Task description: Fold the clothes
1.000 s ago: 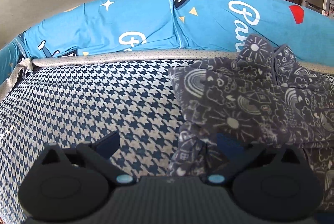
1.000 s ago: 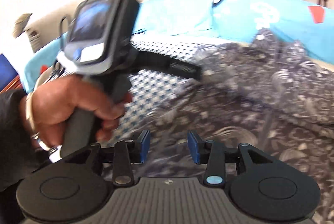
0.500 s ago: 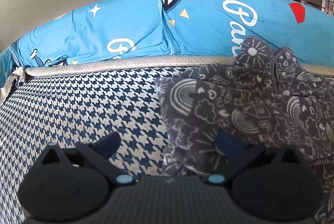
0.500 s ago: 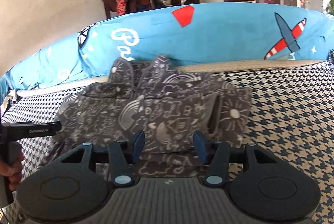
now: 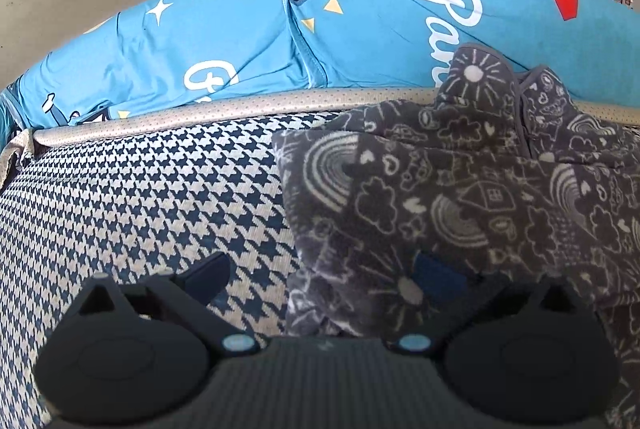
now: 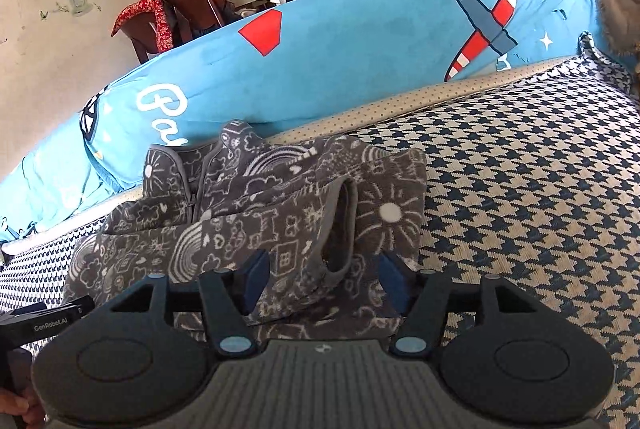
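A dark grey fleece garment [image 5: 460, 197] with white doodle print lies folded on the houndstooth sofa seat [image 5: 140, 197]. My left gripper [image 5: 320, 275] stands open over the garment's near left corner, its right finger above the cloth and its left finger above the seat. In the right wrist view the same garment [image 6: 248, 225] shows a sleeve cuff [image 6: 340, 229] on top. My right gripper [image 6: 325, 281] hovers at the garment's near right part. Its jaws are opening, with cloth below and between them, and the pads do not press on it.
A bright blue printed cover [image 5: 360, 29] runs along the sofa back behind the garment. The other gripper's body [image 6: 40, 321] and a hand [image 6: 16, 413] sit at the right wrist view's lower left. Wooden chairs [image 6: 192, 5] and a table stand beyond the sofa.
My right gripper swung away from beside the left hand to the garment's right side, and its jaws widened. The garment's left part settled flatter. My left gripper shifted slightly toward the cloth.
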Demonstrator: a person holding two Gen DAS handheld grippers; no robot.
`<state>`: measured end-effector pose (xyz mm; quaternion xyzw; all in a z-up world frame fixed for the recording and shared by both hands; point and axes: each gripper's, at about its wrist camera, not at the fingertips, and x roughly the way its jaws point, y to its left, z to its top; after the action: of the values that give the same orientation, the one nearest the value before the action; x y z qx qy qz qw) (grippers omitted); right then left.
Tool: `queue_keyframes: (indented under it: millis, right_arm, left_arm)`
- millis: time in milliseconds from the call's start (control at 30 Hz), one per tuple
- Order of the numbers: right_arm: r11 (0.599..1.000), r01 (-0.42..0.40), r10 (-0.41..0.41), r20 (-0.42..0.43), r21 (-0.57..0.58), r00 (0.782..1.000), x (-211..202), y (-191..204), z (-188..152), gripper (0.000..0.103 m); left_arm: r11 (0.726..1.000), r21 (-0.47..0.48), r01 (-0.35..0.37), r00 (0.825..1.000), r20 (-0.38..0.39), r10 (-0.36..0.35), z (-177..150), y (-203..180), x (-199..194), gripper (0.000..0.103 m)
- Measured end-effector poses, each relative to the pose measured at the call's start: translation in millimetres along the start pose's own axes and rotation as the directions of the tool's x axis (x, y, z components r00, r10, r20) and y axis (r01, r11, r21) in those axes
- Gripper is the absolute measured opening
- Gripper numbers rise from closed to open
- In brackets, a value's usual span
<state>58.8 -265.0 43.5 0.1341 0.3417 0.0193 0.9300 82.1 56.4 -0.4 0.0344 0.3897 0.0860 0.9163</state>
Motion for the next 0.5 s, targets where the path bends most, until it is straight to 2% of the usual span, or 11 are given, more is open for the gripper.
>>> queue_keyframes:
  millis: [300,500]
  right_arm:
    - [0.993,0.116,-0.115,-0.063,0.004,0.991,26,-14,-1,0.061]
    - [0.991,0.133,-0.130,-0.095,0.029,0.987,40,-26,-2,0.073]
  left_arm:
    - [0.999,-0.037,0.006,0.998,-0.061,-0.008,-4,-2,19,0.103]
    - [0.999,-0.042,0.008,0.998,-0.058,-0.010,-6,-3,23,0.103]
